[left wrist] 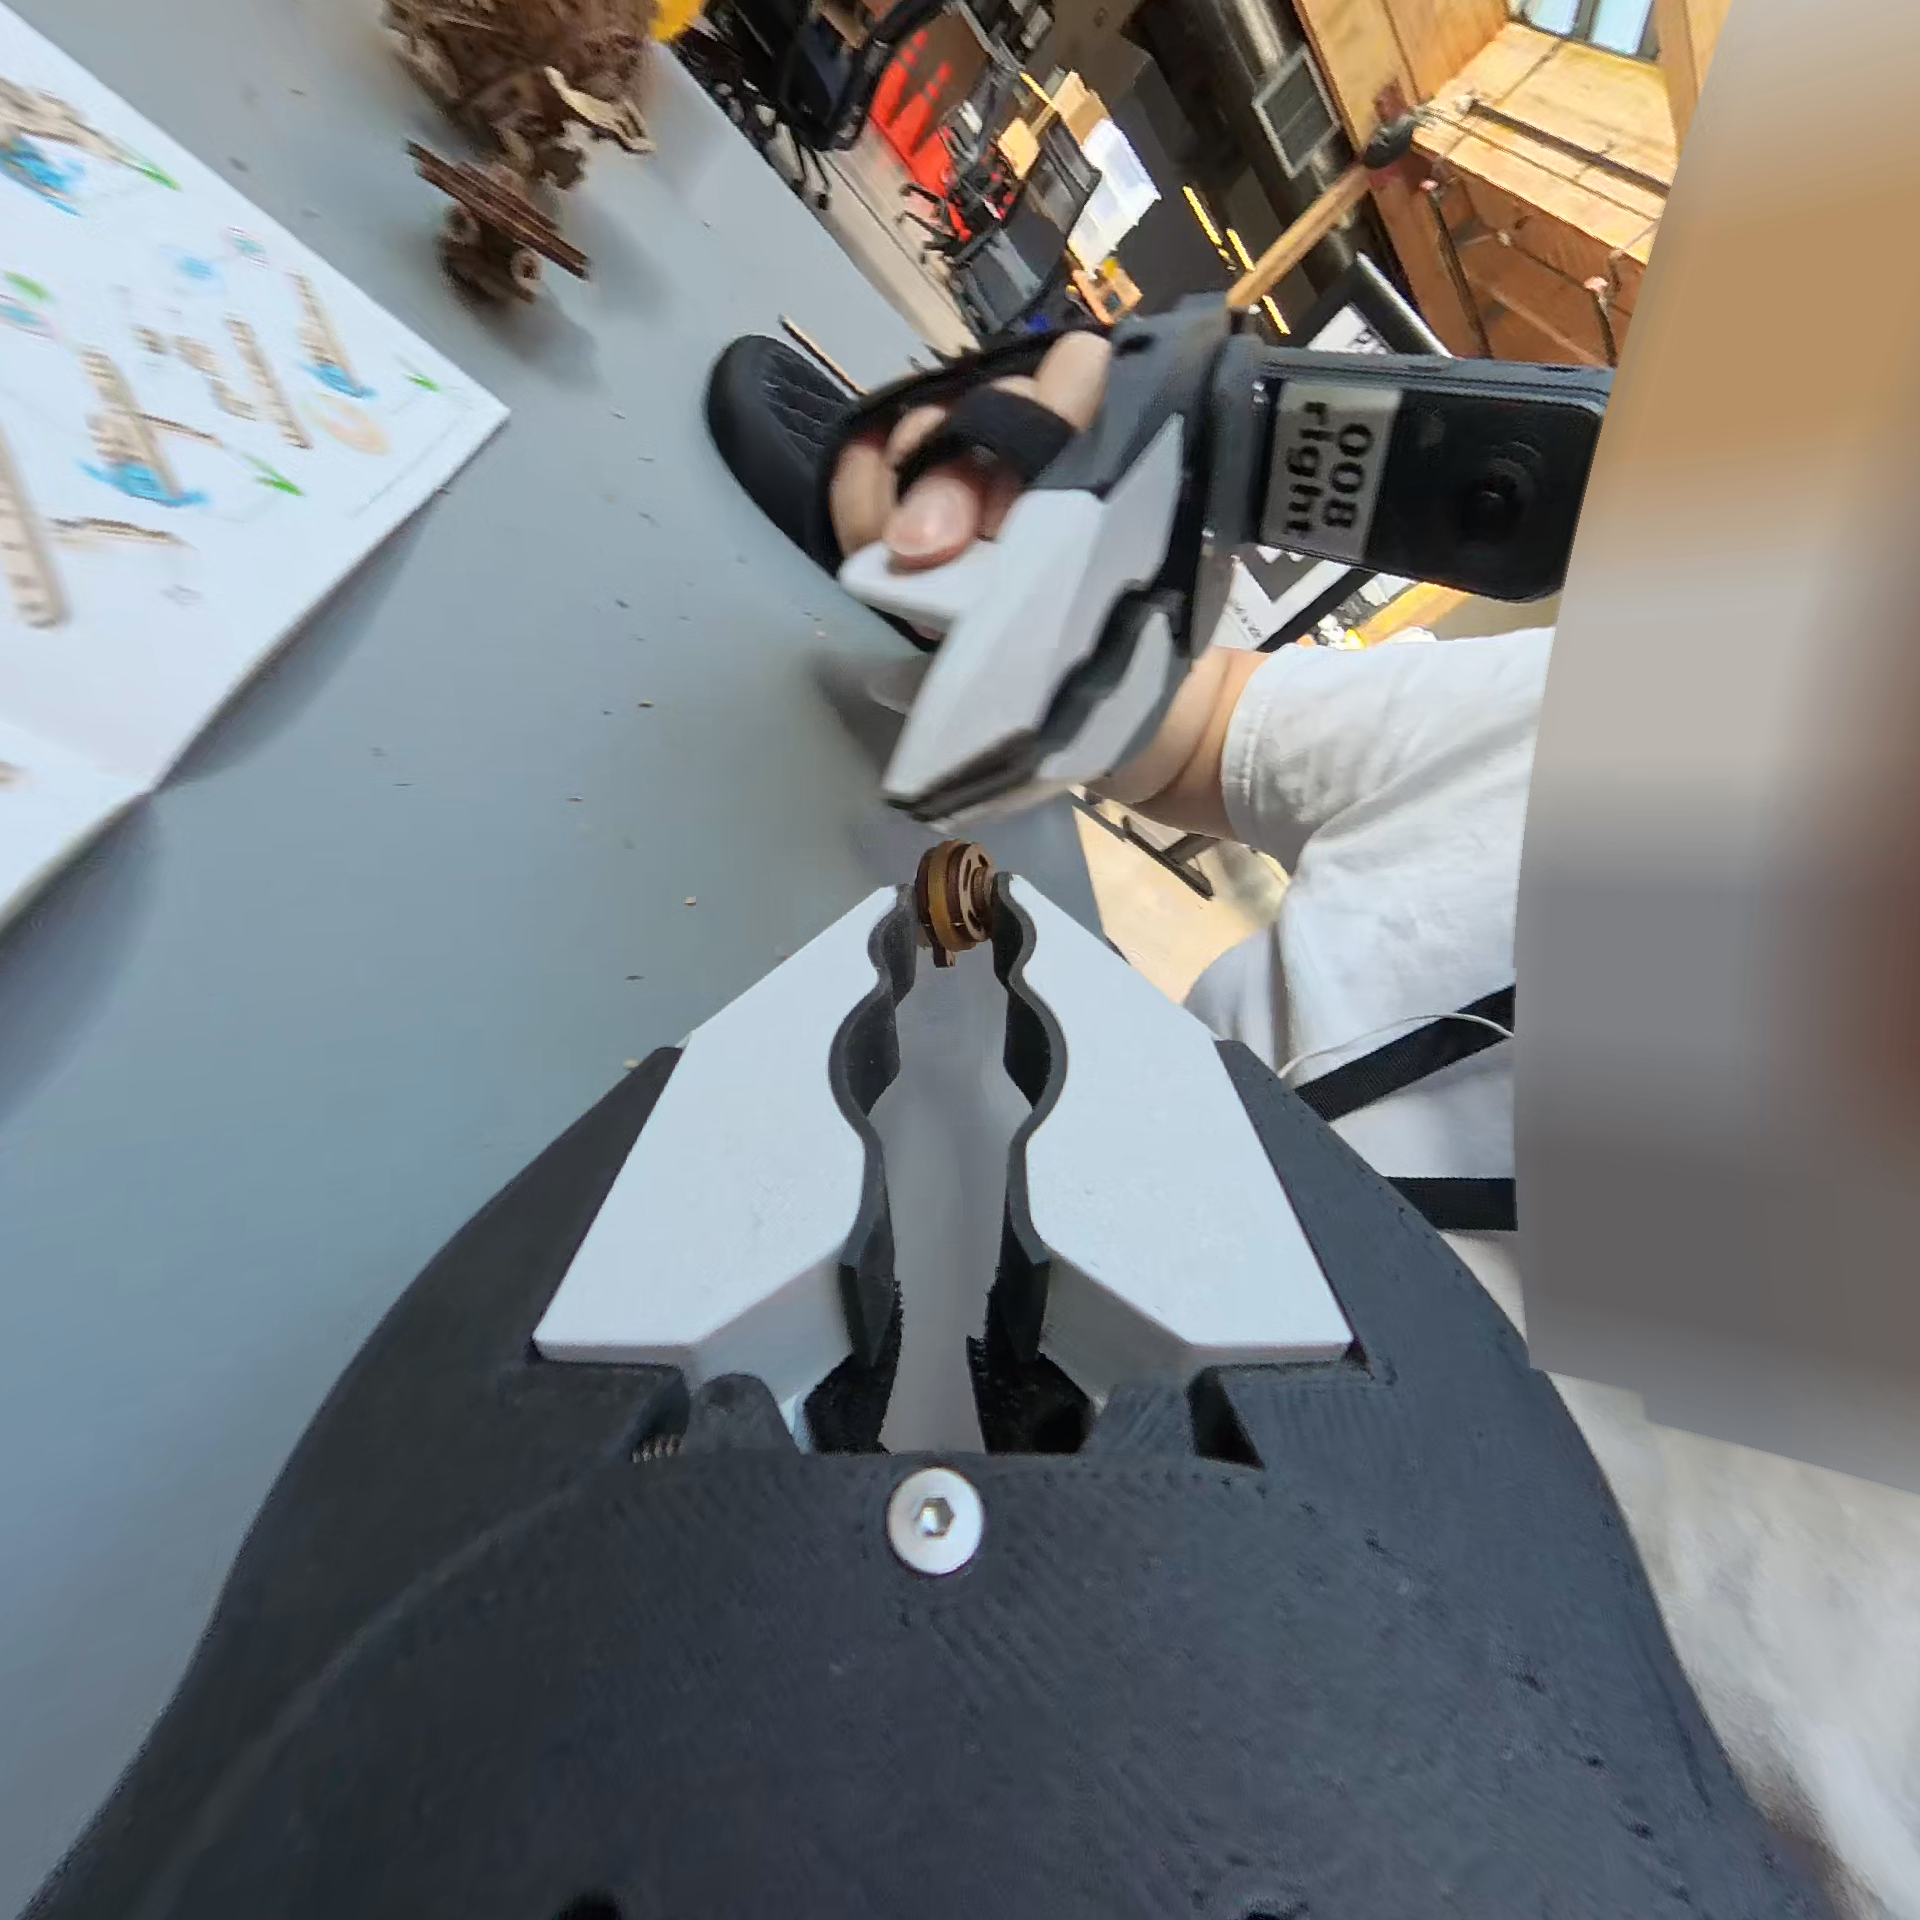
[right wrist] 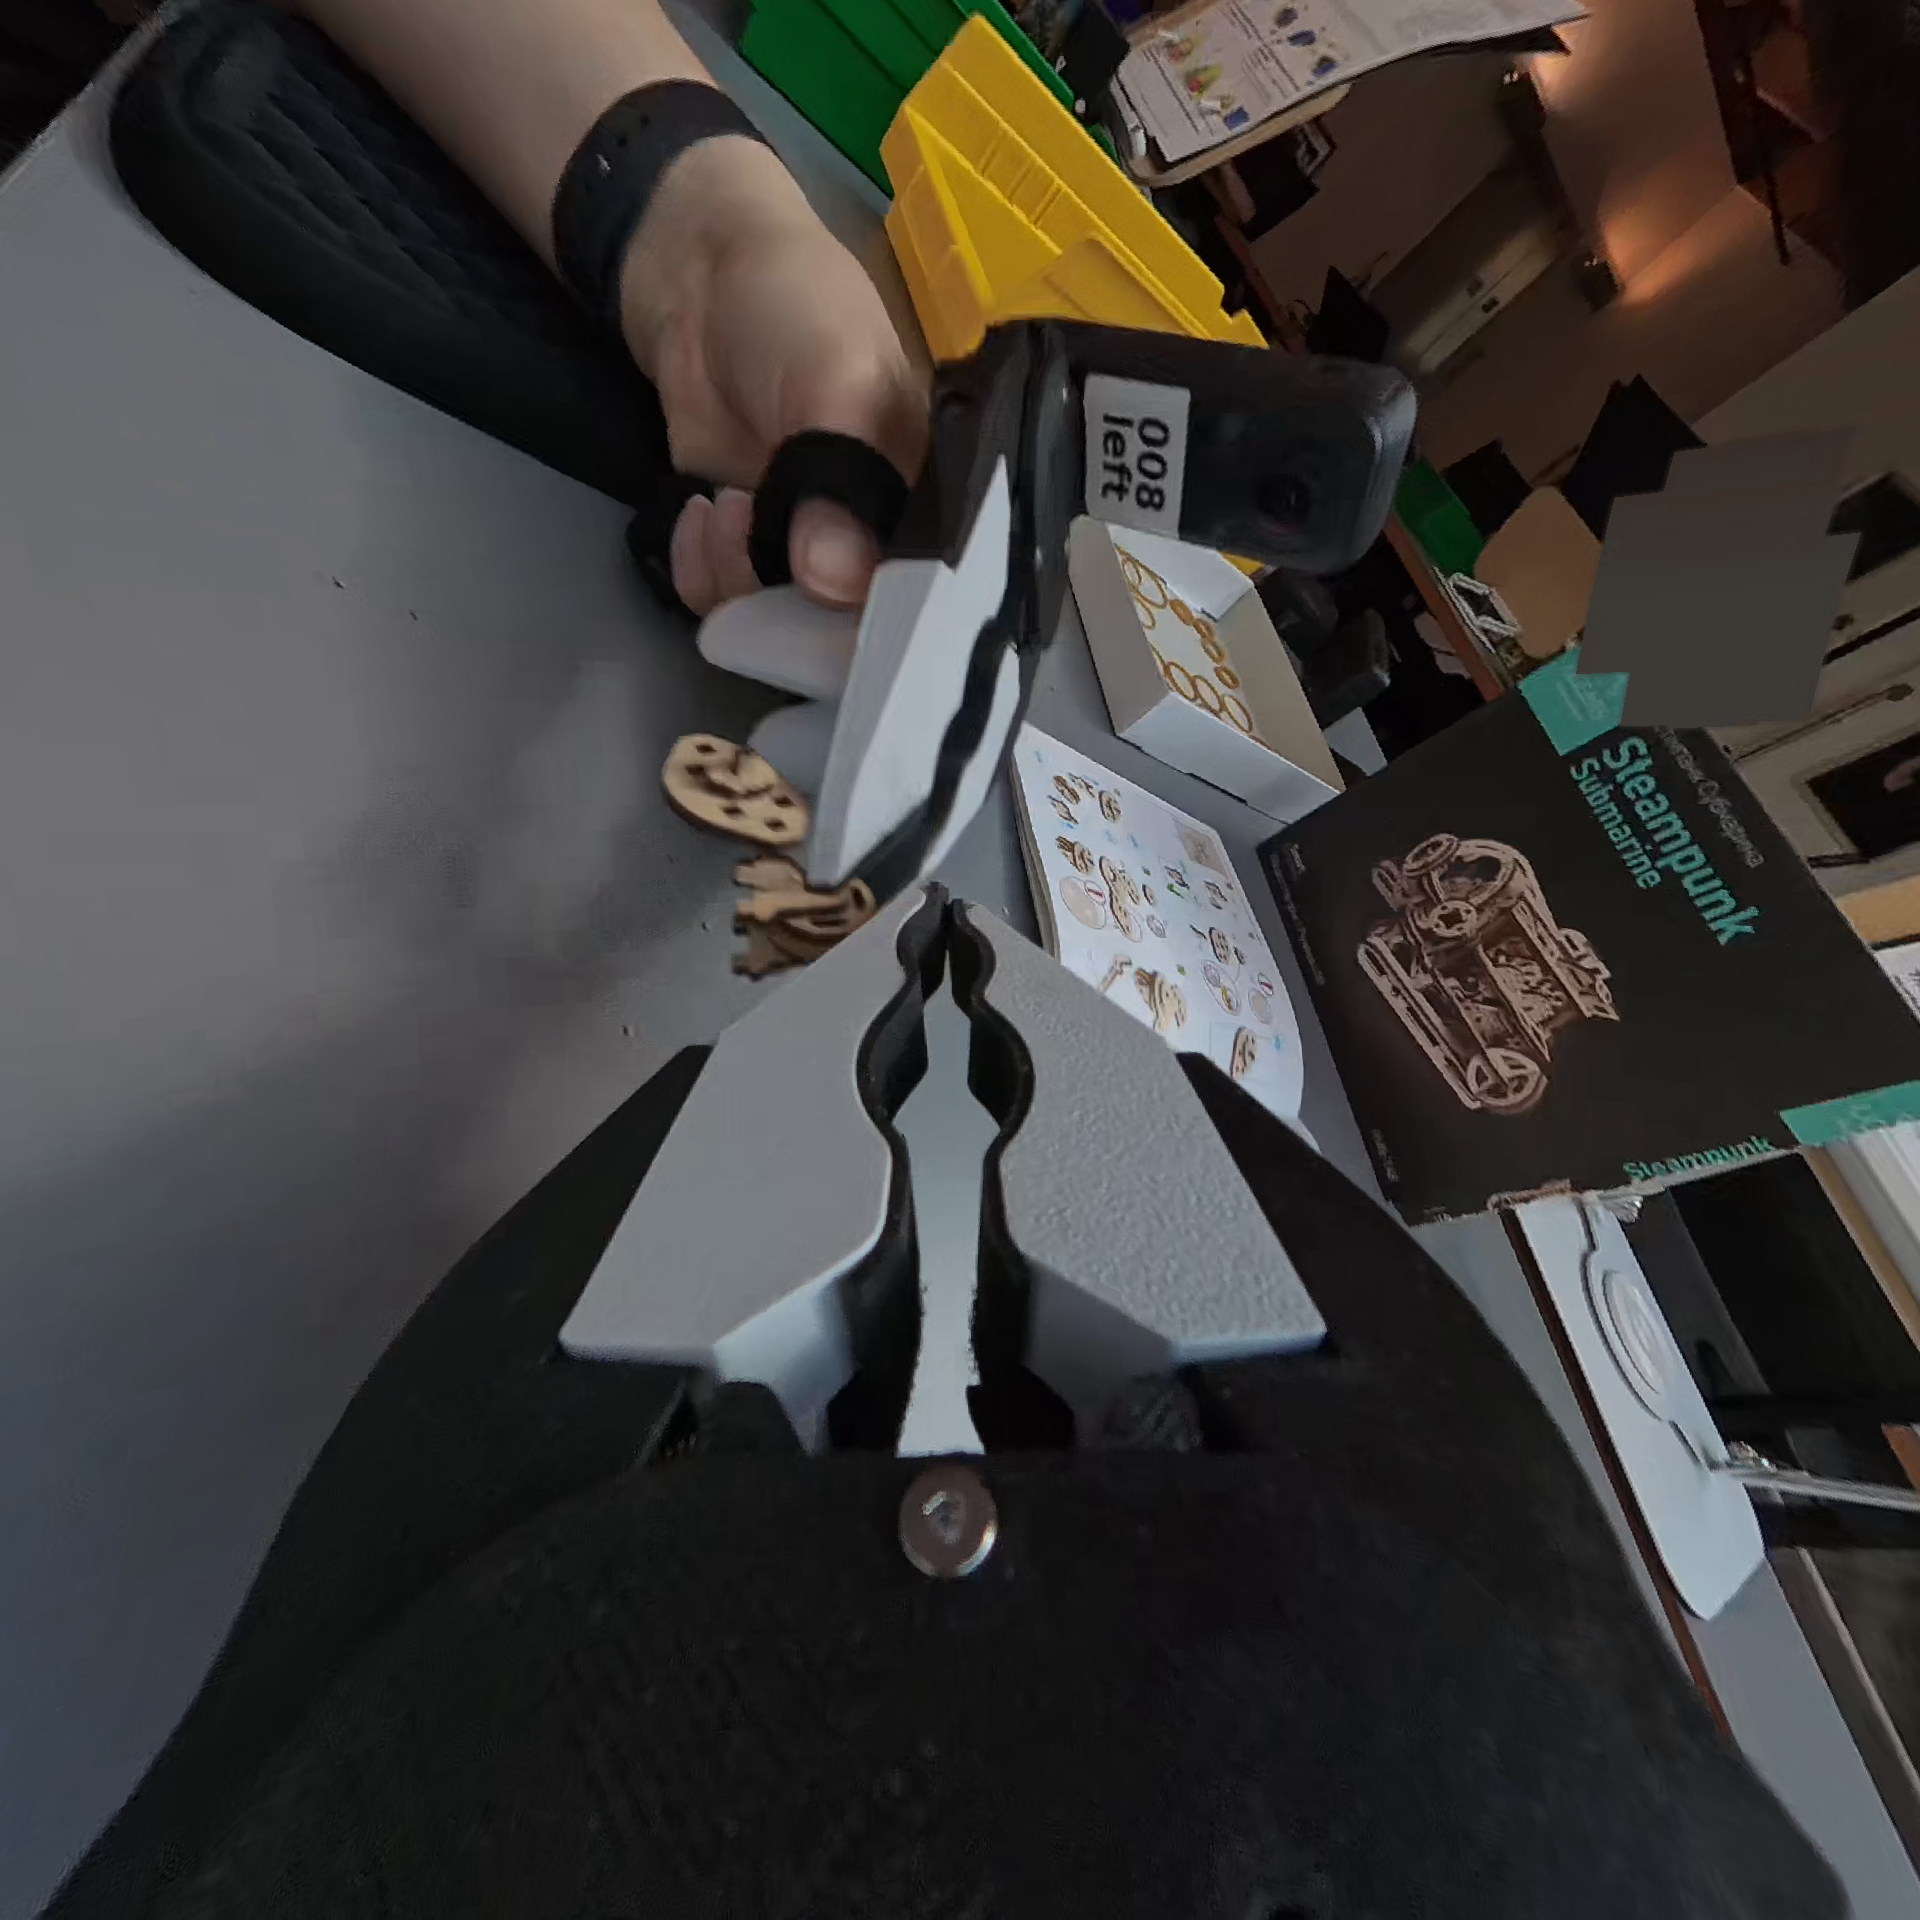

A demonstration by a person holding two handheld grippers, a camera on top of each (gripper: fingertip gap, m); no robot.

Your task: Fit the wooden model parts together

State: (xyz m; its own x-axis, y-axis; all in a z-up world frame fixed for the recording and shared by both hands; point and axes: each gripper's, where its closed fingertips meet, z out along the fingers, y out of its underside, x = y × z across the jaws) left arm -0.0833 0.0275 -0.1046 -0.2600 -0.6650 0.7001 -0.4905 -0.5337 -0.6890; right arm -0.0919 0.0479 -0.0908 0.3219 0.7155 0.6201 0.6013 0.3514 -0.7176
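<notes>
My left gripper point(left wrist: 951, 894) is shut on a small round wooden wheel part point(left wrist: 954, 914), pinched edge-on at the fingertips above the grey table point(left wrist: 416, 935). My right gripper point(left wrist: 930, 802) hangs just above that part, jaws together, with nothing visible between them. In the right wrist view my right gripper point(right wrist: 943, 920) is shut and the left gripper point(right wrist: 857, 862) points down right in front of it, hiding the wheel part. Loose wooden pieces lie on the table behind: a round plate point(right wrist: 736, 795) and a toothed piece point(right wrist: 795, 920).
An open instruction booklet point(left wrist: 187, 395) point(right wrist: 1153, 935) lies on the table. A pile of wooden parts point(left wrist: 520, 73) sits at the far edge. A black kit box point(right wrist: 1558, 935), a white box of ring sheets point(right wrist: 1195, 665) and a yellow bin point(right wrist: 1039, 229) stand beyond. A black chair point(left wrist: 779, 416) is nearby. The tips of both grippers are at nearly the same place.
</notes>
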